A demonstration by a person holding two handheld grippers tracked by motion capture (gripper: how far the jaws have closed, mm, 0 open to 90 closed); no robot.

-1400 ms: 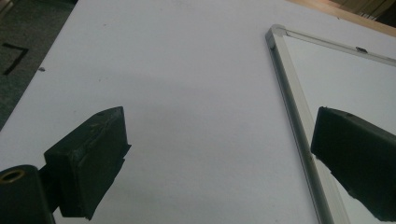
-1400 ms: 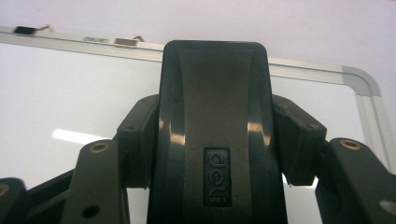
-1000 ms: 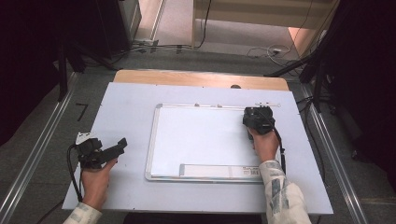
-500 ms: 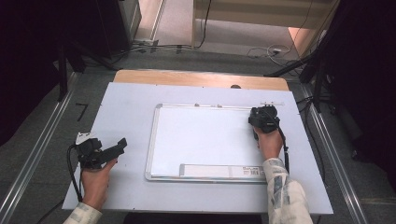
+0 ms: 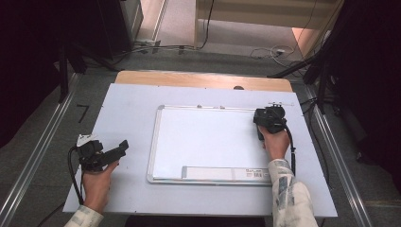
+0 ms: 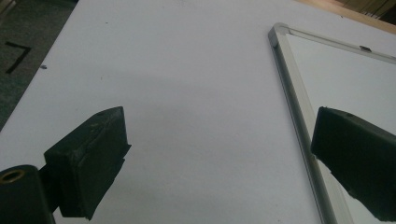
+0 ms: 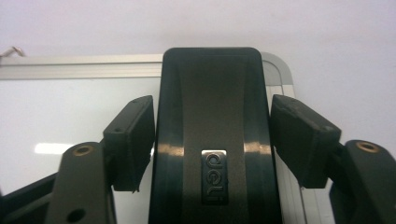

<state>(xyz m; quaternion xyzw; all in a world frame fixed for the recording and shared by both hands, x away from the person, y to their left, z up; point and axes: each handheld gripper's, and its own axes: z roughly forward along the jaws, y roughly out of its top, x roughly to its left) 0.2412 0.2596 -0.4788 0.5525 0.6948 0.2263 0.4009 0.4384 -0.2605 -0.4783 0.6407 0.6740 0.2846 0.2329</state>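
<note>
High view first: a pale grey-white table runs across the middle, with a strip of bare wood along its far edge. On it lies a whiteboard with a silver frame, flat, a little right of centre, with a long pale tray strip along its near edge.

At the board's far right corner sits a black whiteboard eraser, resting on the board surface close to the frame corner. Its back carries a small silver label. In the right gripper view the eraser stands between the two black jaws, which have just been opening. The left jaw sits very close to the eraser's side, and the right jaw shows a thin sliver of gap beside it, so the pads do not appear to press on it. From above, the right gripper covers the eraser, with the person's right hand just behind it on the near side.

Well apart, at the near left of the table, the left hand holds the left gripper just left of the board's frame. In the left gripper view its jaws stand wide apart, with nothing between them.
</note>
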